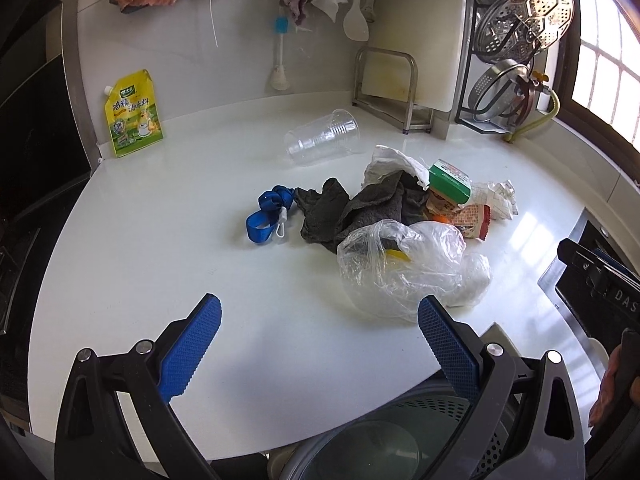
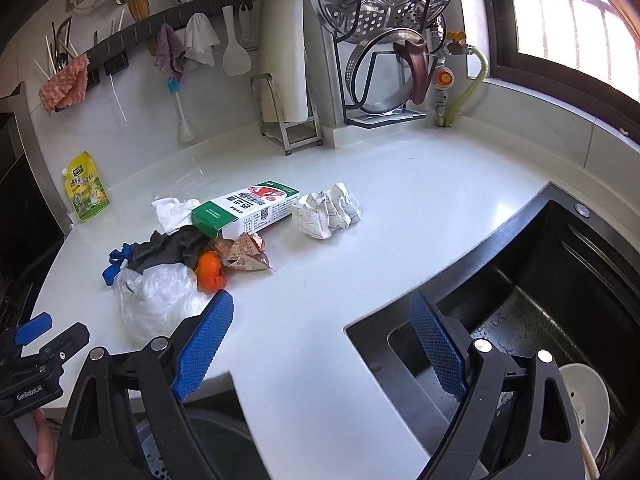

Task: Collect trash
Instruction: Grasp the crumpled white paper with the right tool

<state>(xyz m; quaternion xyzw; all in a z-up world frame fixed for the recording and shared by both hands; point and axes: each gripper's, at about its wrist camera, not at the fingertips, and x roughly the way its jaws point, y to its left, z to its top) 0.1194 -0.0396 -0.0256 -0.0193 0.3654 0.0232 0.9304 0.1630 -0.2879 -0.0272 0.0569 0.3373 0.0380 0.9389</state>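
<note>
On the white surface (image 1: 160, 280) a heap of trash lies near the middle. Nearest the left tool (image 1: 320, 312) is a crumpled clear plastic bag (image 1: 412, 268), and just behind it, touching it, a dark grey cloth (image 1: 352, 208) is bunched up. A blue strap (image 1: 266, 218) lies just beside the cloth on its left. Behind the cloth sits a white and green carton (image 2: 248, 208) on its side, with a crumpled white wrapper (image 1: 394, 164) against its green end and a torn snack packet (image 2: 244, 256) in front of it. A small orange piece (image 2: 210, 272) rests between the packet and the plastic bag. A ball of crumpled checked paper (image 2: 326, 210) lies just beside the carton's far end. A clear plastic cup (image 1: 322, 136) lies on its side, apart from the heap, nearer the wall.

The left tool hangs above the surface with its blue pads spread wide, holding nothing; its right pad is close to the plastic bag's edge. The right tool (image 2: 322, 320) is likewise spread wide and empty, poised above the corner between the surface and the black sink (image 2: 520, 280).

A yellow seasoning pouch (image 1: 134, 114) stands against the wall at the left.
</note>
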